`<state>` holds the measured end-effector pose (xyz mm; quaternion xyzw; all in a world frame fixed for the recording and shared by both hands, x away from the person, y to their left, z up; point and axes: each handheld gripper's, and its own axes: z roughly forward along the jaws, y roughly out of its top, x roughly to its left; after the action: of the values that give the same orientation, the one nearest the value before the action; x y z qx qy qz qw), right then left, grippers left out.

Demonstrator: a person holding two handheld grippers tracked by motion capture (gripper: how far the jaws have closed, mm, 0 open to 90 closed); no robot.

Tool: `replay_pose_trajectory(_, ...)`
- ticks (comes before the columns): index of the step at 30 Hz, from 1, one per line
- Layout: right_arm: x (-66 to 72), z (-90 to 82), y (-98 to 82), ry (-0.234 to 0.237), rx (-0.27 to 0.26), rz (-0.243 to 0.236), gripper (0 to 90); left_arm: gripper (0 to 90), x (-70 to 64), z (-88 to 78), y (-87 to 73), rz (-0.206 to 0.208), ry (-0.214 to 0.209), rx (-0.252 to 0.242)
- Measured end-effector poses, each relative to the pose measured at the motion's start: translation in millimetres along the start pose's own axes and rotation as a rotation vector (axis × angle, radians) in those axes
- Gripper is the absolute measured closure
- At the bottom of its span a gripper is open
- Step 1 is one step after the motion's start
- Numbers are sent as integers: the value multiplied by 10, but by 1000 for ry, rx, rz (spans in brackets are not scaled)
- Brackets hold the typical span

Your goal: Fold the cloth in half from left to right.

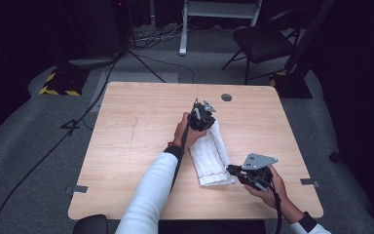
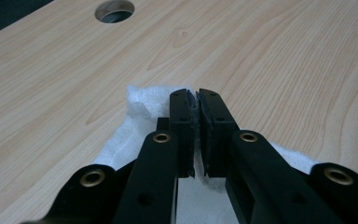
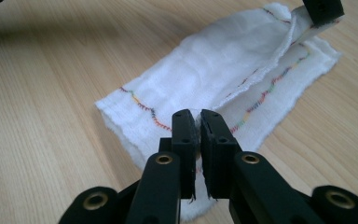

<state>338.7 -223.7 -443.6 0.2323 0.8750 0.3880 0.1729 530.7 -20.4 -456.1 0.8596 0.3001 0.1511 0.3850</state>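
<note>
Right gripper view — cloth (image 3: 205,79) between shut jaws

2 tools, left tool (image 1: 205,115) and right tool (image 1: 233,170), pinch a white cloth (image 1: 212,155).

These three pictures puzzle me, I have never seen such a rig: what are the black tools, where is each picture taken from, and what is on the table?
A person holds a hand tool with two black jaws in each hand. The high view looks down on the wooden table. The left gripper is at the far end of a white cloth, the right gripper at its near end. The other two pictures come from cameras riding on those tools, looking along their jaws. Each pair of jaws is shut on an edge of the cloth, which is folded lengthwise and has coloured stitching. A round hole sits near the table's far edge.
</note>
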Motion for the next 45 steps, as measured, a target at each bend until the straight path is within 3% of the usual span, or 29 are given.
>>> replay_pose_trajectory(6, -32, -41, -138, -10, 30, 18, 858, 681, -60, 59, 12, -7, -5, 9)
replay_pose_trajectory(9, -36, -50, -196, -19, 44, 18, 828, 487, -90, -19, -4, -17, 14, 7)
replay_pose_trajectory(13, -71, -67, -217, -34, 43, 33, 777, 290, -130, -203, -57, 24, 19, 46)
replay_pose_trajectory(17, -107, -58, -204, -58, 44, 40, 686, 197, -197, -418, -189, 87, -1, 79)
replay_pose_trajectory(20, -154, -41, -198, -76, 56, 39, 632, 185, -293, -579, -312, 122, -33, 82)
replay_pose_trajectory(23, -232, 0, -209, -59, 56, 56, 600, 192, -422, -682, -455, 162, -45, 96)
replay_pose_trajectory(27, -307, 89, -224, -44, 93, 22, 560, 192, -599, -762, -643, 208, -104, 114)
replay_pose_trajectory(31, -409, 183, -254, -12, 129, 34, 502, 207, -728, -801, -784, 260, -107, 122)
replay_pose_trajectory(35, -423, 248, -299, 11, 158, 29, 469, 236, -755, -793, -881, 253, -161, 125)
replay_pose_trajectory(38, -405, 268, -322, 26, 170, 24, 466, 264, -767, -741, -962, 277, -181, 153)
replay_pose_trajectory(45, -291, 264, -339, 35, 187, 6, 477, 272, -753, -748, -1046, 255, -197, 152)
